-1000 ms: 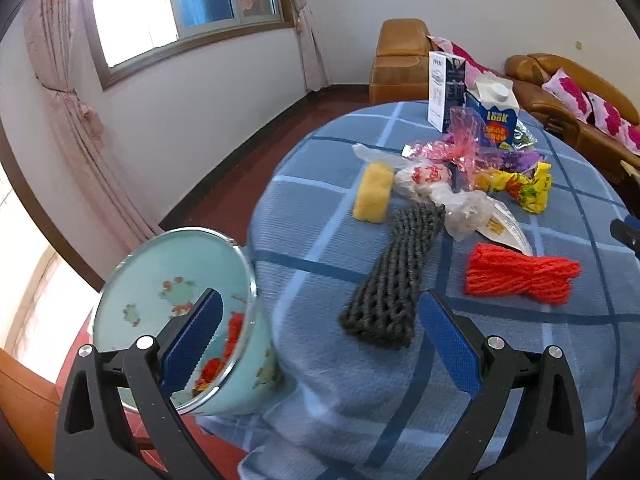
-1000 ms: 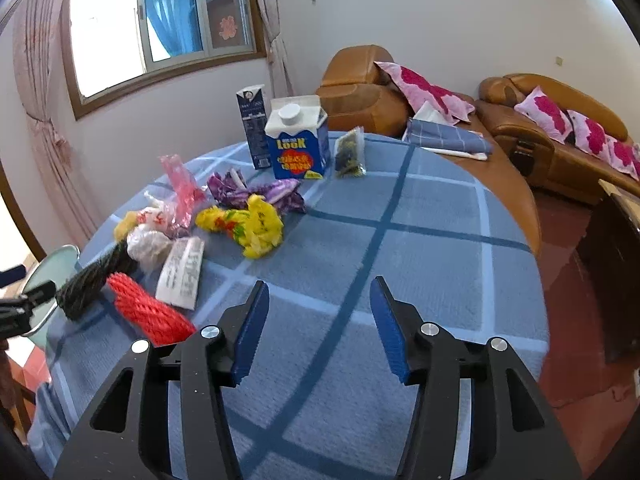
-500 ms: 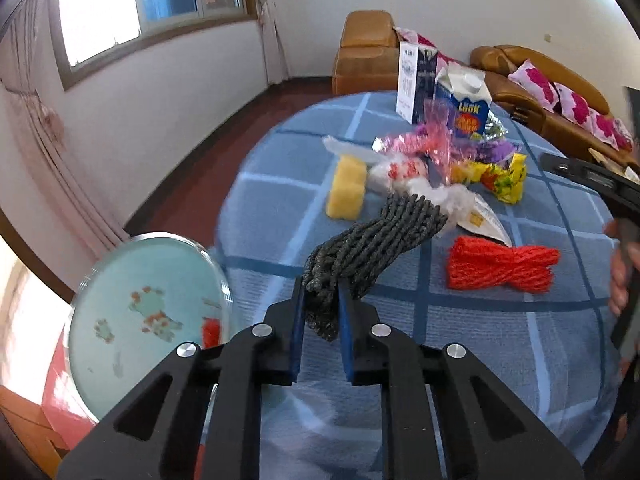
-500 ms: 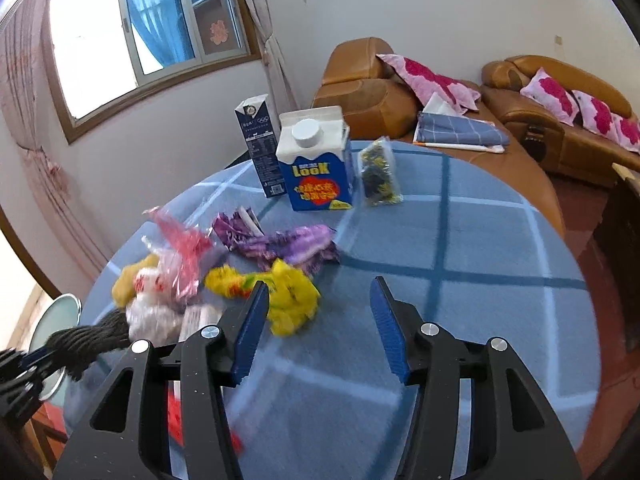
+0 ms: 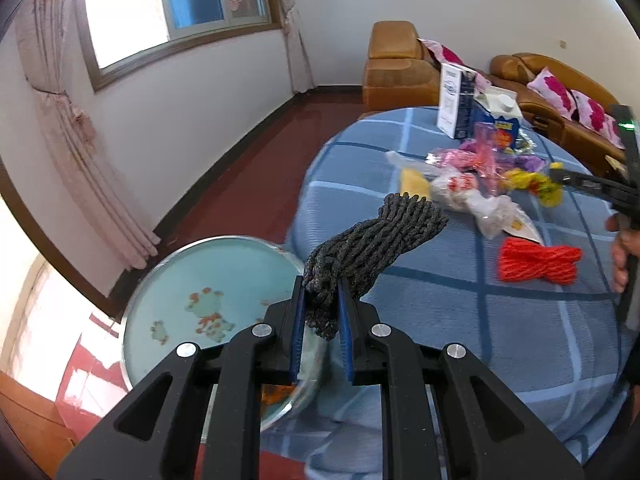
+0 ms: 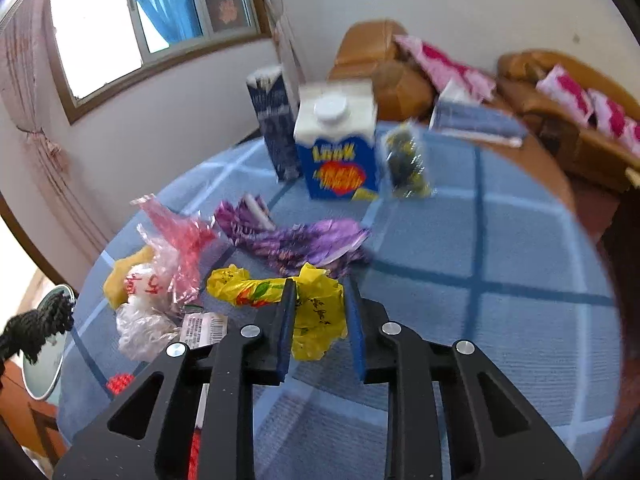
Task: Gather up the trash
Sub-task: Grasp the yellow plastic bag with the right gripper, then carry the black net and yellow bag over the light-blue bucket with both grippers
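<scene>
My left gripper (image 5: 322, 304) is shut on a black foam net (image 5: 372, 240) and holds it lifted over the rim of a pale blue enamel basin (image 5: 200, 304) beside the table. The net (image 6: 36, 326) and basin (image 6: 44, 360) also show at the far left of the right wrist view. My right gripper (image 6: 320, 308) is closing around a crumpled yellow wrapper (image 6: 316, 312) on the blue checked tablecloth (image 6: 480, 264); its jaws sit on either side of it with small gaps.
On the table lie a red foam net (image 5: 540, 260), clear and pink plastic bags (image 6: 168, 248), a purple wrapper (image 6: 296, 240), a yellow sponge (image 5: 414, 180), a blue milk carton (image 6: 340, 156), a dark carton (image 6: 276, 124) and a snack packet (image 6: 406, 164). Sofas (image 5: 400, 68) stand behind.
My left gripper shut on the black net and lifted it toward the basin. My right gripper moved forward to the yellow wrapper and narrowed around it.
</scene>
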The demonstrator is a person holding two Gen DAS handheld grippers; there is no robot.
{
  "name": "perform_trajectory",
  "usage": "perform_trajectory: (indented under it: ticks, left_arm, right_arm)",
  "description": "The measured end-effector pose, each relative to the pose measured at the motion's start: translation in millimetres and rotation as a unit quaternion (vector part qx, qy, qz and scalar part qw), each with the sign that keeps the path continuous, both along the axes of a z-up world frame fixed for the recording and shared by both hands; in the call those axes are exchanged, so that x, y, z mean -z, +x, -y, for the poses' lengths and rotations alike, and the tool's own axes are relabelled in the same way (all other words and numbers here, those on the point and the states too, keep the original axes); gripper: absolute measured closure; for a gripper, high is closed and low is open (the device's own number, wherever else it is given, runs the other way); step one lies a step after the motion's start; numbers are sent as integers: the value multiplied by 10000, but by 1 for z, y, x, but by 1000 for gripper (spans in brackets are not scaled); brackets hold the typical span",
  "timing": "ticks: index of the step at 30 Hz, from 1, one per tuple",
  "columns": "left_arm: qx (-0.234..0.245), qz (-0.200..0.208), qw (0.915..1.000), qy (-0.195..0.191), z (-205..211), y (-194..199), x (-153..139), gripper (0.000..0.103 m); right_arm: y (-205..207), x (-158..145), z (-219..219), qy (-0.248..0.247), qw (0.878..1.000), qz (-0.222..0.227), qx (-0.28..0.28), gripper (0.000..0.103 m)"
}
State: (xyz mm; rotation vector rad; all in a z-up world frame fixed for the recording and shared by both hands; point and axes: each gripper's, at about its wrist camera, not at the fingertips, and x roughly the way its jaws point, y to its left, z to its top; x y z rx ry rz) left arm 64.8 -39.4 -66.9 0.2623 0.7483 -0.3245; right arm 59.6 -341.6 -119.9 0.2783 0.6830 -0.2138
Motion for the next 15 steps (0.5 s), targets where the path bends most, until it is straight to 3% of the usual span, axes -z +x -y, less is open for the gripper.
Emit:
perform_trajectory:
  ticks: [7,15]
  left_arm:
    - [-267,98,9996,79,-34,0,-7,88]
    - [-676,76,9974,229,-73,5,-3,88]
  right_arm:
    - [-27,-37,-4,-99,9981,593,124,80]
    - [-13,-63,-57,-316,9942,877,-528,81]
